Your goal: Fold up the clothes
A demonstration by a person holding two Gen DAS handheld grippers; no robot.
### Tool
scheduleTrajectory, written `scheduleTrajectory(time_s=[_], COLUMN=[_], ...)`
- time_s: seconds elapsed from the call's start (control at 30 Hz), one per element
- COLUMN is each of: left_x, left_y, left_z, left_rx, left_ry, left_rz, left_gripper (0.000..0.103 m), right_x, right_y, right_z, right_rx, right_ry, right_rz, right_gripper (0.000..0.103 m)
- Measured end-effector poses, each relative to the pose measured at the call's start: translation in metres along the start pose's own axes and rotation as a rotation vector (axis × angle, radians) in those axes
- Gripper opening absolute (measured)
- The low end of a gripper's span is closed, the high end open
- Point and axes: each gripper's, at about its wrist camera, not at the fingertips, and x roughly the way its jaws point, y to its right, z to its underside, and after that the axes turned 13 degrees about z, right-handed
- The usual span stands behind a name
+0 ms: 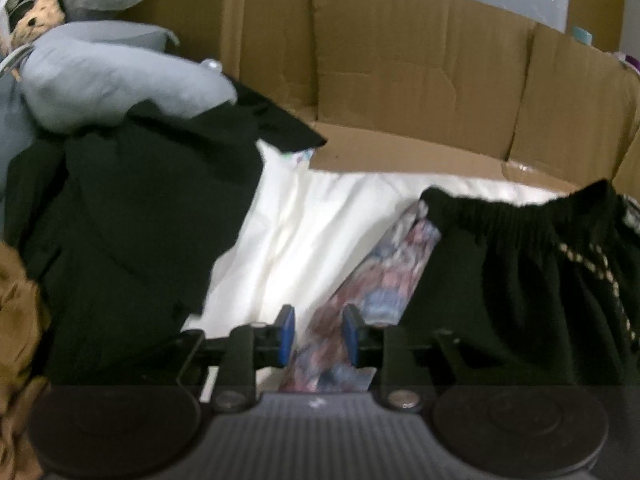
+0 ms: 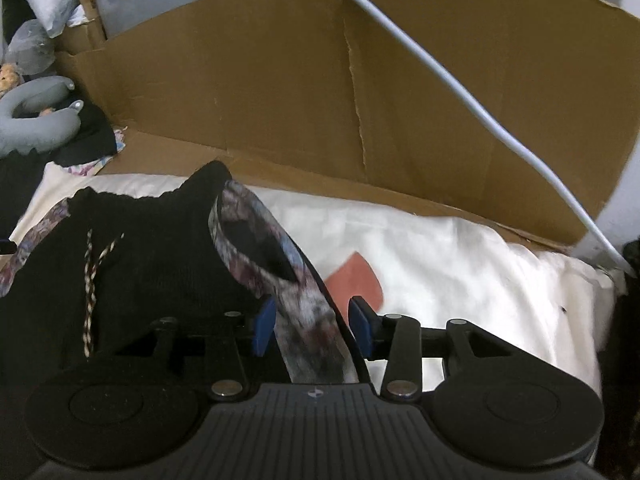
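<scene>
Two claws worked one garment, a pair of black shorts [image 1: 520, 280] with a patterned floral lining or band [image 1: 384, 276] and a striped drawstring [image 2: 91, 300], lying on a white sheet [image 1: 288, 232] in front of brown cardboard panels [image 1: 400, 60]. The left claw [image 1: 319, 334] had its blue pads [image 1: 286, 334] standing apart on either side of the patterned strip, which ran between them; a gap showed at each pad, so the strip was not pinched. The right claw [image 2: 312, 326] also stood partly open, the same patterned fabric passing between its pads [image 2: 264, 328] with clear space on the right side. A heap of dark clothes [image 1: 140, 220] and a grey neck pillow [image 1: 112, 76] lay at the left. A white cable [image 2: 460, 92] crossed the cardboard in the right wrist view.
</scene>
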Motion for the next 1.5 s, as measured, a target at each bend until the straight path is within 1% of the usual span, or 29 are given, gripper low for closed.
scheduleTrajectory(time_s=[0.13, 0.23, 0.3, 0.33, 0.37, 0.43, 0.53, 0.6, 0.67, 0.7, 0.77, 0.87, 0.97, 1.07, 1.13, 1.2, 1.3, 1.4, 1.43, 1.5], left_x=[0.019, 0.032, 0.038, 0.041, 0.043, 0.047, 0.049, 0.047, 0.037, 0.031, 0.02, 0.016, 0.02, 0.032, 0.04, 0.05, 0.064, 0.08, 0.085, 0.092], left_y=[0.005, 0.007, 0.007, 0.007, 0.007, 0.009, 0.014, 0.02, 0.025, 0.026, 0.029, 0.033, 0.039, 0.048, 0.056, 0.063, 0.07, 0.07, 0.069, 0.067], left_z=[-0.009, -0.009, -0.007, -0.005, -0.004, -0.002, -0.002, -0.005, -0.009, -0.011, -0.015, -0.018, -0.02, -0.022, -0.022, -0.024, -0.033, -0.042, -0.043, -0.044], left_rx=[0.0, 0.014, 0.021, 0.022, 0.028, 0.054, 0.079, 0.092, 0.096, 0.094, 0.093, 0.084, 0.082, 0.093, 0.101, 0.116, 0.138, 0.138, 0.131, 0.13], left_ry=[-0.012, -0.042, -0.057, -0.063, -0.068, -0.073, -0.078, -0.08, -0.053, -0.027, 0.019, 0.044, 0.04, 0.031, 0.015, -0.003, -0.021, -0.059, -0.069, -0.082], left_rz=[0.016, -0.001, -0.007, -0.01, -0.018, -0.049, -0.095, -0.124, -0.129, -0.119, -0.101, -0.077, -0.024, 0.047, 0.088, 0.11, 0.109, 0.09, 0.084, 0.068], left_gripper=[0.028, 0.026, 0.026, 0.026, 0.026, 0.026, 0.026, 0.025, 0.025, 0.025, 0.025, 0.024, 0.024, 0.023, 0.023, 0.023, 0.023, 0.025, 0.025, 0.026], right_x=[0.016, 0.027, 0.033, 0.036, 0.039, 0.042, 0.049, 0.05, 0.041, 0.035, 0.021, 0.007, 0.004, 0.013, 0.025, 0.038, 0.055, 0.07, 0.074, 0.08], right_y=[-0.013, -0.02, -0.02, -0.018, -0.017, -0.016, -0.01, -0.01, -0.014, -0.017, -0.023, -0.032, -0.051, -0.071, -0.085, -0.096, -0.098, -0.086, -0.083, -0.084], right_z=[-0.004, -0.008, -0.01, -0.01, -0.011, -0.012, -0.015, -0.017, -0.019, -0.019, -0.019, -0.019, -0.025, -0.028, -0.031, -0.035, -0.042, -0.049, -0.05, -0.052], right_rx=[-0.004, -0.018, -0.011, -0.005, -0.001, -0.006, 0.048, 0.061, 0.042, 0.024, -0.01, -0.029, -0.061, -0.089, -0.11, -0.116, -0.104, -0.012, 0.005, -0.018], right_ry=[-0.017, -0.032, -0.044, -0.05, -0.053, -0.048, -0.052, -0.064, -0.038, -0.013, 0.052, 0.118, 0.137, 0.101, 0.079, 0.056, 0.006, -0.045, -0.058, -0.067], right_rz=[-0.005, 0.016, 0.02, 0.019, 0.022, 0.046, 0.083, 0.096, 0.096, 0.091, 0.074, 0.025, -0.045, -0.093, -0.105, -0.101, -0.042, -0.024, -0.018, 0.005], right_gripper=[0.048, 0.046, 0.041, 0.035, 0.025, 0.019, 0.02, 0.028, 0.033, 0.034, 0.043, 0.043, 0.042, 0.041, 0.041, 0.041, 0.041, 0.039, 0.036, 0.036])
